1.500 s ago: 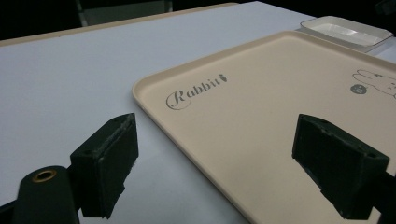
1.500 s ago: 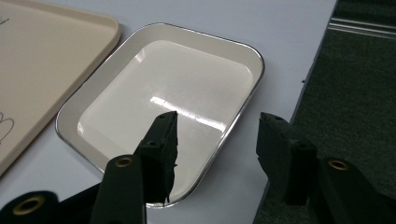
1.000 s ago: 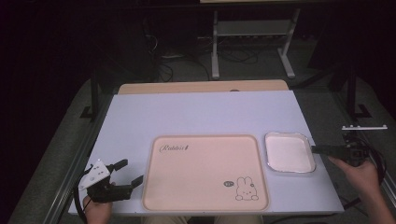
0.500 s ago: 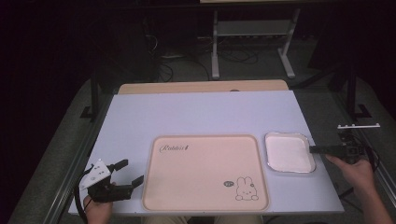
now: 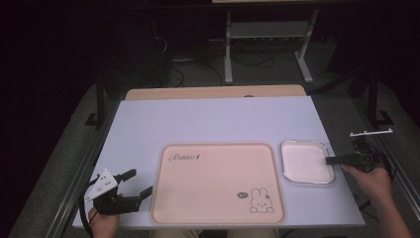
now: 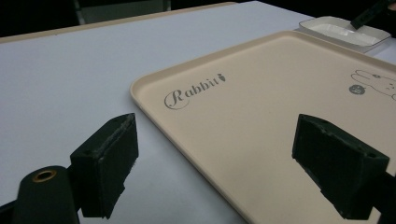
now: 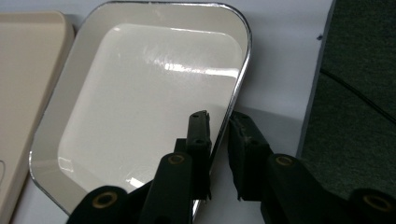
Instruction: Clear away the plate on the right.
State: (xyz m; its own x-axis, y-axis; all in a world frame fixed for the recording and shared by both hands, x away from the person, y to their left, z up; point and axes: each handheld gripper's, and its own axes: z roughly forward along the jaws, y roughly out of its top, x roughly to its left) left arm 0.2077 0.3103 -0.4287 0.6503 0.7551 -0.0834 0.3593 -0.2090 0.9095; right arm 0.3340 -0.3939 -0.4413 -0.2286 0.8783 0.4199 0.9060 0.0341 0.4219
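Now the dish [image 5: 307, 161], white w/ a metal rim, sits flat on the table [image 5: 213, 119], just right of the tray [image 5: 218, 183] and near the table's right edge. It's roughly square w/ rounded corners, so no clear long axis. R gripper [image 7: 218, 122] straddles its right rim, one jaw inside, one outside; jaws have just been closing, a slim gap is left. L gripper [image 5: 132, 182] hovers left of the tray, jaws spread wide, nothing in them. Table is pale lilac; room behind is dark, w/ a metal stand [image 5: 265, 34].
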